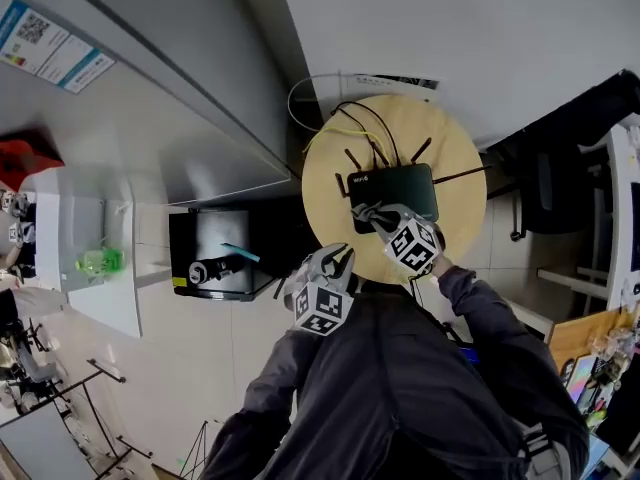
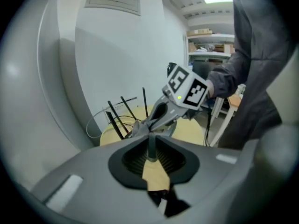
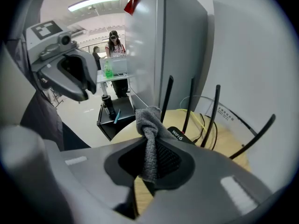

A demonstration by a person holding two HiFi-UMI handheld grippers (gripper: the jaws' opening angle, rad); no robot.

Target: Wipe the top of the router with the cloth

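A black router (image 1: 402, 190) with several upright antennas lies on a round wooden table (image 1: 330, 183). My right gripper (image 1: 375, 215) is shut on a bunched grey cloth (image 1: 366, 211) at the router's near left corner. In the right gripper view the cloth (image 3: 148, 125) stands up between the jaws just in front of the router (image 3: 180, 135). My left gripper (image 1: 340, 258) hovers at the table's near edge, off the router, its jaws together with nothing in them. From the left gripper view I see the right gripper (image 2: 150, 123) and the antennas (image 2: 122, 115).
Yellow and black cables (image 1: 352, 126) run off the table's far side. A tall grey cabinet (image 1: 150, 98) stands to the left, with a low black cart (image 1: 215, 253) beside the table. A dark chair (image 1: 555, 183) is at the right. A person (image 3: 113, 45) stands far off.
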